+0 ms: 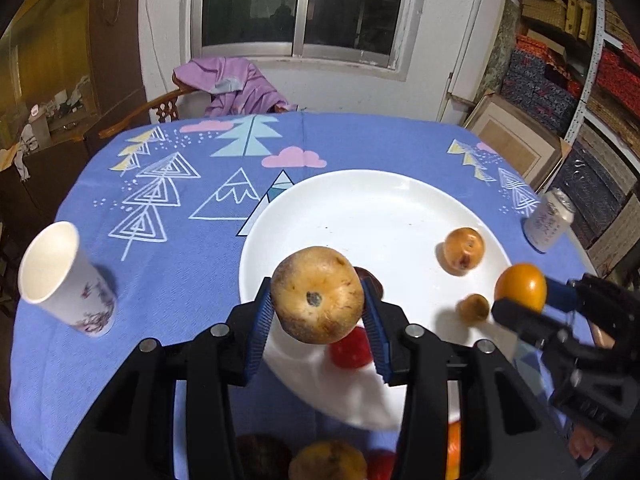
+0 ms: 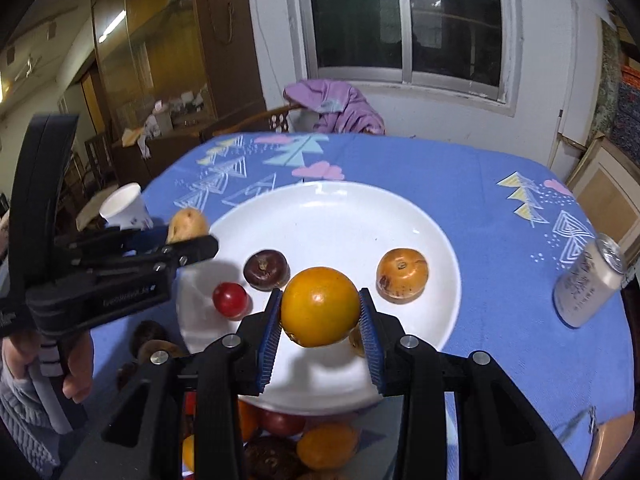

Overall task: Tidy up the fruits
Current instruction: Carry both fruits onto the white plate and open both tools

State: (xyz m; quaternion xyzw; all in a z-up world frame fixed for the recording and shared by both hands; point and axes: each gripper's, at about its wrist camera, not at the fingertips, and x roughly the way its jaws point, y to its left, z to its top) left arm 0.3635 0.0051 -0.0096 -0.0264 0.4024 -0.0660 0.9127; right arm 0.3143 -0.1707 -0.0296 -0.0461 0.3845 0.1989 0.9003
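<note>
My left gripper [image 1: 318, 312] is shut on a tan speckled fruit [image 1: 317, 294] and holds it above the near left rim of the white plate [image 1: 360, 200]. My right gripper [image 2: 320, 326] is shut on an orange fruit [image 2: 320, 306] above the plate's near edge [image 2: 320, 208]. On the plate lie a brown-orange fruit [image 2: 402, 275], a dark purple fruit [image 2: 266, 269], a small red fruit [image 2: 229, 299] and a small brown fruit [image 1: 473, 308]. Each gripper shows in the other's view: the right one [image 1: 524, 300] and the left one [image 2: 188, 236].
The blue patterned tablecloth [image 1: 360, 140] covers a round table. A paper cup [image 1: 64, 280] stands at the left. A drink can [image 1: 548, 220] stands at the right edge. Several more fruits [image 2: 320, 444] lie on the table near me. A chair with purple cloth [image 1: 232, 88] stands behind.
</note>
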